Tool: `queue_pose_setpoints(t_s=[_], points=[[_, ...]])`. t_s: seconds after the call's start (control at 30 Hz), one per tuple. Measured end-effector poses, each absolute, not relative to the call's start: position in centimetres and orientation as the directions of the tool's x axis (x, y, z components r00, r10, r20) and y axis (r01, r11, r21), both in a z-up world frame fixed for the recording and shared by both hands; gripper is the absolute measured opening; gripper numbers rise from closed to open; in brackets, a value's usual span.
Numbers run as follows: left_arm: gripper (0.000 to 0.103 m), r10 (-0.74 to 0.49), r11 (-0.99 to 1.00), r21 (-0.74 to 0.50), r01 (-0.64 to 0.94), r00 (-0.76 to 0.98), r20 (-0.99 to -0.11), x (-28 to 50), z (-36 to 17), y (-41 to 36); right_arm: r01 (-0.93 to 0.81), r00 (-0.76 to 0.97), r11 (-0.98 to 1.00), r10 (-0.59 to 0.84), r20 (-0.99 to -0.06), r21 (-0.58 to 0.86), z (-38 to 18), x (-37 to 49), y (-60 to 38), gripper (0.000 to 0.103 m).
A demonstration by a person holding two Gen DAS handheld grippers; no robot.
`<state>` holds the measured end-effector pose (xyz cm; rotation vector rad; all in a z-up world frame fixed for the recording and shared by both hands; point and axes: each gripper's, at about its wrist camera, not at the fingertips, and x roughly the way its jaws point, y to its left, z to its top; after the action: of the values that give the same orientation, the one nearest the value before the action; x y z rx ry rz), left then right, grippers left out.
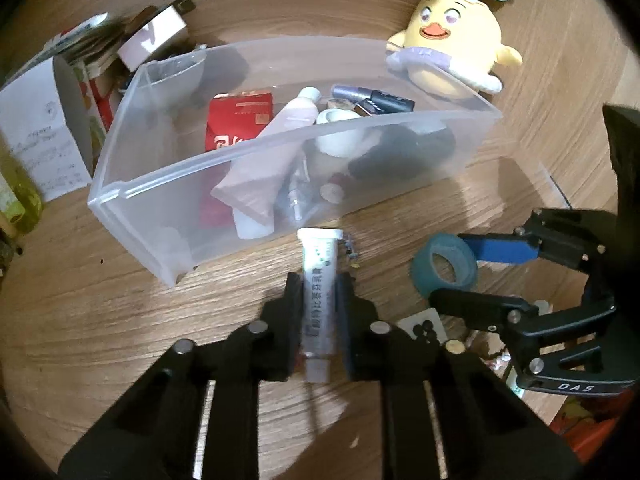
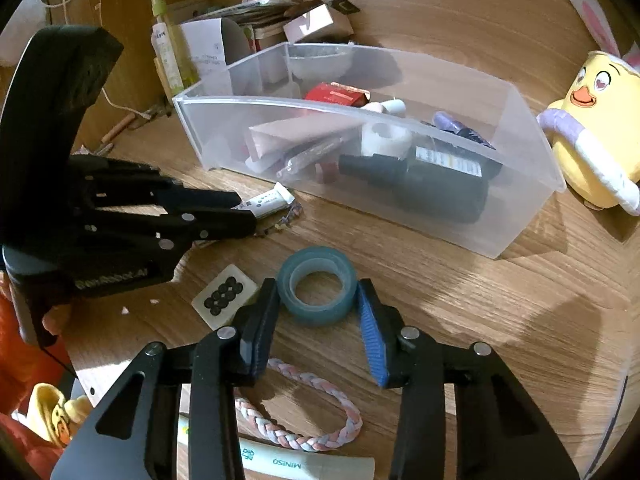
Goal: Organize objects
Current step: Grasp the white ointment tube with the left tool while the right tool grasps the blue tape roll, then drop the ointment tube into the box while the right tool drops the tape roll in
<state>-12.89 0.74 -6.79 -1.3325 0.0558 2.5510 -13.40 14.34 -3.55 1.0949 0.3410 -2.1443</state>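
My left gripper (image 1: 319, 286) is shut on a small white tube (image 1: 319, 280) just in front of the clear plastic bin (image 1: 280, 140); it also shows in the right wrist view (image 2: 244, 210) with the tube (image 2: 266, 201). The bin (image 2: 520, 200) holds a pink tube, a red packet, a white jar and dark bottles. My right gripper (image 2: 318, 300) has its jaws around a blue tape roll (image 2: 317, 285) lying on the wooden table. The pads sit at the roll's sides. The roll (image 1: 444, 266) and right gripper (image 1: 452, 268) show in the left wrist view.
A yellow chick plush (image 1: 452, 44) stands behind the bin's right end. A mahjong tile (image 2: 224, 294), a braided band (image 2: 304, 436) and a MINISO tube (image 2: 280, 462) lie near my right gripper. Boxes, papers and a spray bottle (image 2: 168, 40) crowd the bin's left.
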Motion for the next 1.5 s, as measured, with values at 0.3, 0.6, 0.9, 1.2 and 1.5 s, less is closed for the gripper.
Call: queue_pose_setpoints(t_s=[0.3, 0.6, 0.9, 1.2, 1.5], points=[[0.016, 0.24, -0.964, -0.123, -0.234, -0.585, -0.775, -11.7, -5.4, -0.2, 0.672, -0.431, -0.734, -0.49, -0.758, 0.093, -2.3, -13.0, 15.1, 0.036], [0.016, 0.251, -0.967, -0.154, -0.201, -0.674, -0.694, -9.0, -1.8, -1.3, 0.65, -0.485, -0.75, -0.532, -0.694, 0.12, 0.5, -12.9, 16.2, 0.036], [0.016, 0.244, -0.97, -0.16, -0.185, -0.764, -0.597, -8.7, 2.6, -2.3, 0.633, -0.553, -0.763, -0.566, -0.612, 0.134, 4.6, -13.9, 17.0, 0.036], [0.016, 0.207, -0.976, -0.174, -0.132, -0.814, -0.542, -11.4, 5.5, -3.6, 0.615, -0.609, -0.778, -0.572, -0.55, 0.127, 7.8, -16.1, 16.4, 0.036], [0.016, 0.17, -0.982, -0.159, -0.097, -0.816, -0.552, -15.9, 6.3, -3.9, 0.585, -0.629, -0.805, -0.525, -0.573, 0.095, 7.8, -19.5, 14.4, 0.036]])
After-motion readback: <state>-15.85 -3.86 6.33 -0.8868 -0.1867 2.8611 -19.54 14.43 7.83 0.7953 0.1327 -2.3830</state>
